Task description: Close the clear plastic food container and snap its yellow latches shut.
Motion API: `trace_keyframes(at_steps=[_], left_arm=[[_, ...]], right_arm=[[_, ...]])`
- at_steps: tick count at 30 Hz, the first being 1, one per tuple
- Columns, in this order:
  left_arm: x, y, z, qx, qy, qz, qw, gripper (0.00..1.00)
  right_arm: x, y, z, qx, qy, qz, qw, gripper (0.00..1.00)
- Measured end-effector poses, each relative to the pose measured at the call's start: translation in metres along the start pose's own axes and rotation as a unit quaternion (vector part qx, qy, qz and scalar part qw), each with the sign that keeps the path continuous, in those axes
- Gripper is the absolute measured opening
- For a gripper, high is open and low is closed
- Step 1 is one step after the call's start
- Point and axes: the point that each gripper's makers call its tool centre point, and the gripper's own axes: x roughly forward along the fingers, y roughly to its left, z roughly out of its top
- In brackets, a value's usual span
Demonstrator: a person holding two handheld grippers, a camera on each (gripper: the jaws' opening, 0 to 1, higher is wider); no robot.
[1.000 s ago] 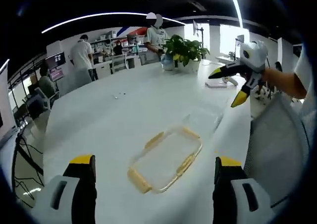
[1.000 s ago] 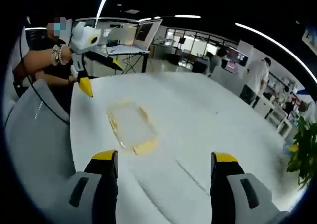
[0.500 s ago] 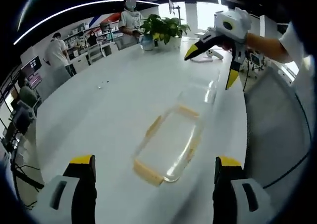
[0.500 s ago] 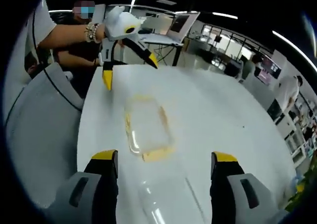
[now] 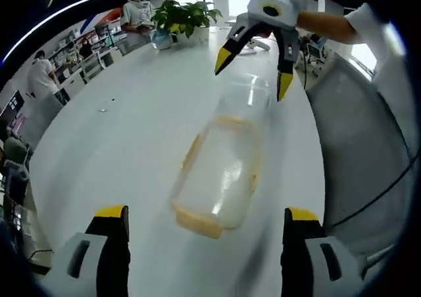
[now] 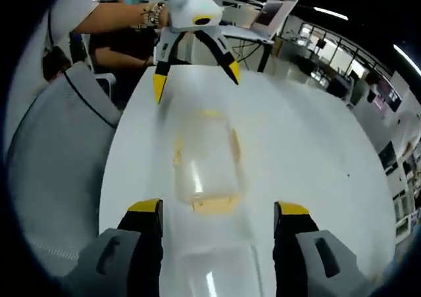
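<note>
The clear plastic container [image 5: 220,175] lies open on the white table [image 5: 118,146], with yellow latches [image 5: 196,222] along its rim. Its clear lid [image 5: 253,98] lies flat on the table past the far end. My left gripper [image 5: 206,213] is open, its jaws either side of the container's near end. My right gripper [image 5: 251,80] hangs open above the lid. In the right gripper view the container [image 6: 205,162] lies ahead and the lid [image 6: 214,271] sits low between the open jaws of my right gripper [image 6: 218,209]. My left gripper [image 6: 196,85] hovers open beyond the container's far end.
The grey back of a chair [image 5: 348,146] stands against the table edge beside the container, seen also as the chair [image 6: 52,159]. A potted plant [image 5: 184,14] and several people are at the table's far end. A laptop [image 6: 263,21] is behind the left hand.
Both grippers have come in toward the container from opposite ends, so it looms larger in both views. The container and lid lie where they were. Both grippers stay open.
</note>
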Motion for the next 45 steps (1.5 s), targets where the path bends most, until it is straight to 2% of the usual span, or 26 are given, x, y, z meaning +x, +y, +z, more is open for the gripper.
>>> trace_keyframes(at_steps=[4,9,21,28,38,45], left_arm=[[0.006,-0.001,-0.001,0.014,0.012,-0.023,0.9996,0.95],[0.016,0.002,-0.005,0.013,0.026,-0.040,0.9988,0.91],[0.028,0.001,-0.020,0.025,0.061,-0.059,0.9961,0.89],[0.031,0.002,-0.019,0.024,0.058,-0.065,0.9959,0.88],[0.038,0.003,-0.025,0.032,0.074,-0.078,0.9937,0.82],[0.041,0.002,-0.023,0.036,0.071,-0.087,0.9930,0.76]], right_arm=[[0.010,0.002,-0.004,-0.007,0.018,0.017,0.9997,0.67],[0.021,0.002,-0.010,-0.007,0.032,0.033,0.9989,0.64],[0.044,0.005,-0.020,-0.004,0.047,0.072,0.9963,0.50],[0.054,0.006,-0.026,-0.012,0.062,0.080,0.9948,0.51],[0.059,0.007,-0.026,-0.005,0.060,0.093,0.9939,0.48],[0.060,0.007,-0.027,-0.011,0.064,0.096,0.9933,0.46]])
